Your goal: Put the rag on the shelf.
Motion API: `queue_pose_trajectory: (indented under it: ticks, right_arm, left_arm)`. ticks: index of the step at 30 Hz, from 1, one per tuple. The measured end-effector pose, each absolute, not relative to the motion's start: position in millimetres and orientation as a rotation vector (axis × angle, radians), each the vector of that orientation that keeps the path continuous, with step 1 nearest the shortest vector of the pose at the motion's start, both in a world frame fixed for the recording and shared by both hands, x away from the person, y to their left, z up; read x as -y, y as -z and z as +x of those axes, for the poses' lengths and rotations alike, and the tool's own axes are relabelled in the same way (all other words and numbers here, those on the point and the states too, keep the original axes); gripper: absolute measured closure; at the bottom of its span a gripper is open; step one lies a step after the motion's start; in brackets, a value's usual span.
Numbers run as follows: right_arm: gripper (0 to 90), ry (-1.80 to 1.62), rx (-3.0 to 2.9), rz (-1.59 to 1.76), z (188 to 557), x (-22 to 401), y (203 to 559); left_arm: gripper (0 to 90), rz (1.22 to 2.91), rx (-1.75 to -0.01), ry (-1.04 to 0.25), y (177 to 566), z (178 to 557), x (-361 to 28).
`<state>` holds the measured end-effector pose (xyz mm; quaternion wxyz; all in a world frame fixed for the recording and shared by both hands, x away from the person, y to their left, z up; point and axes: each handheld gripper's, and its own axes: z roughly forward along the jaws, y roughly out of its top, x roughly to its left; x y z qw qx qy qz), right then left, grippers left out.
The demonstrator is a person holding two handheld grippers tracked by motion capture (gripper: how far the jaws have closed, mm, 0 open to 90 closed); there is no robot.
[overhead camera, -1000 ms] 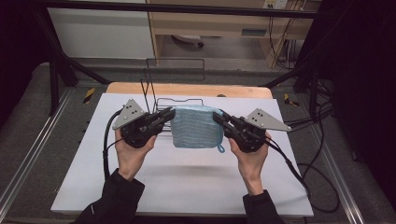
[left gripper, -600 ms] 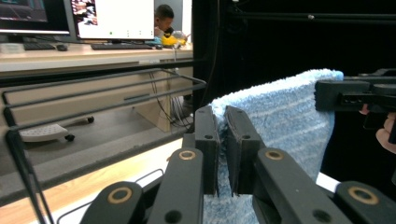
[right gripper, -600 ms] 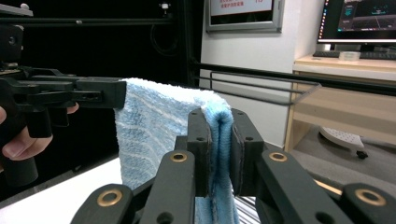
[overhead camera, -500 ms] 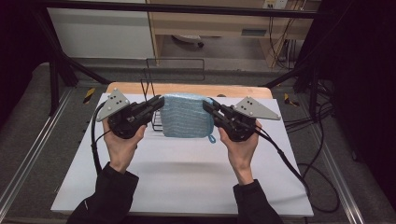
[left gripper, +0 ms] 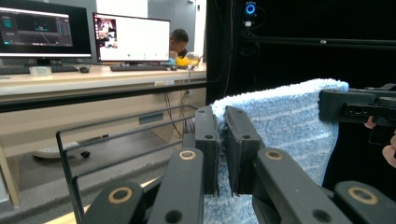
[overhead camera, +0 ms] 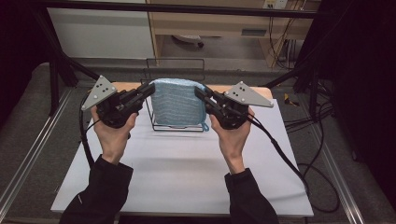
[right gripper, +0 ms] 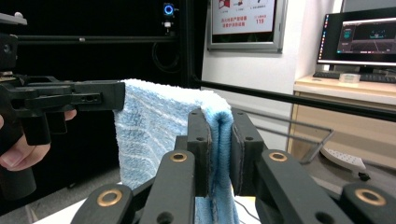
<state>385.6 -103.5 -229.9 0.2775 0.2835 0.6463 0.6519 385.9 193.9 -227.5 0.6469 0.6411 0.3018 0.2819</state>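
Observation:
A light blue towel (overhead camera: 177, 100) hangs folded between my two grippers, above the far middle of the white table (overhead camera: 177, 172). My left gripper (overhead camera: 150, 88) is shut on the towel's top left corner, and in the left gripper view the cloth (left gripper: 289, 126) is pinched between the jaws (left gripper: 222, 135). My right gripper (overhead camera: 200, 92) is shut on the top right corner, and the folded edge (right gripper: 154, 126) sits between its pads (right gripper: 219, 140). A black wire rack (overhead camera: 175, 127) stands just behind and under the towel's lower edge.
The rack's wire bars (left gripper: 93, 140) rise close to the left jaws. Cables (overhead camera: 280, 149) trail from both grippers across the table. A wooden desk with monitors (left gripper: 130, 37) stands beyond the table, and a dark frame bar (overhead camera: 187, 8) runs across the far side.
Both hands have risen and moved toward the far side with the towel stretched between them. It now hangs at the wire rack instead of over the table's middle.

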Motion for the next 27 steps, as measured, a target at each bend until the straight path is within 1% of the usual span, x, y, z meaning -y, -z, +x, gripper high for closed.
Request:
queue_pose_trajectory:
  ticks: [10,27]
  right_arm:
    - [81.0,-1.768,-1.699,0.755,393.3,93.8,209.3]
    - [81.1,-1.786,-1.639,0.718,405.1,83.1,171.9]
  left_arm:
    - [84.2,1.404,-0.688,-0.648,206.7,394.0,-199.6]
    - [84.3,1.331,-0.672,-0.701,172.2,402.4,-201.0]
